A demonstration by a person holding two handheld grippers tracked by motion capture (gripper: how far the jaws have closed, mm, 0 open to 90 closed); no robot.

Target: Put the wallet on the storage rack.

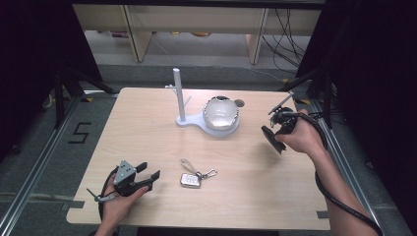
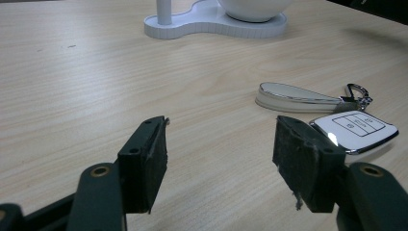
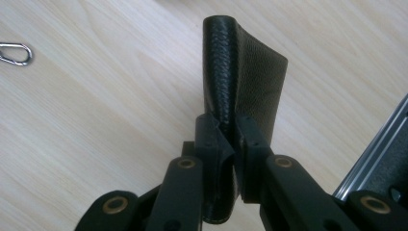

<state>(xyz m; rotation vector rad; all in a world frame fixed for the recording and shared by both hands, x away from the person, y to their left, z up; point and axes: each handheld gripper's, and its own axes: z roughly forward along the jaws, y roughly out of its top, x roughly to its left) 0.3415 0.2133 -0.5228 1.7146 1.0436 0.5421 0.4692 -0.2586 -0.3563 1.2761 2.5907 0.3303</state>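
My right gripper (image 3: 230, 132) is clamped on a folded black leather pouch (image 3: 243, 82); in the right gripper view the jaws pinch its lower end and the rounded, grained fold stands up toward twelve o'clock over the wooden table (image 3: 86, 115). From above, the right hand (image 1: 301, 137) sits at about three o'clock on the tabletop, wrist cocked inward, forearm coming in from the five o'clock corner, and the pouch (image 1: 272, 138) hangs off the gripper (image 1: 278, 132) toward seven o'clock, near the table surface; I cannot tell whether it touches.

My left gripper (image 1: 147, 173) is down at seven o'clock, jaws spread wide with nothing between them, pointing toward three o'clock. The left hand (image 1: 119, 196) wraps the handle from below, palm low near the table's front edge.

Just past the left jaws, at three o'clock from them, lies a white key fob (image 1: 190, 180) with a looped strap (image 1: 188, 164) and a metal clip (image 1: 210, 173). In the left gripper view the fob (image 2: 355, 130) sits right beside the right-hand jaw, not between the pads.

Toward twelve o'clock stands a white stand with a post (image 1: 179, 94), a pale bowl (image 1: 221, 112) resting on its base.
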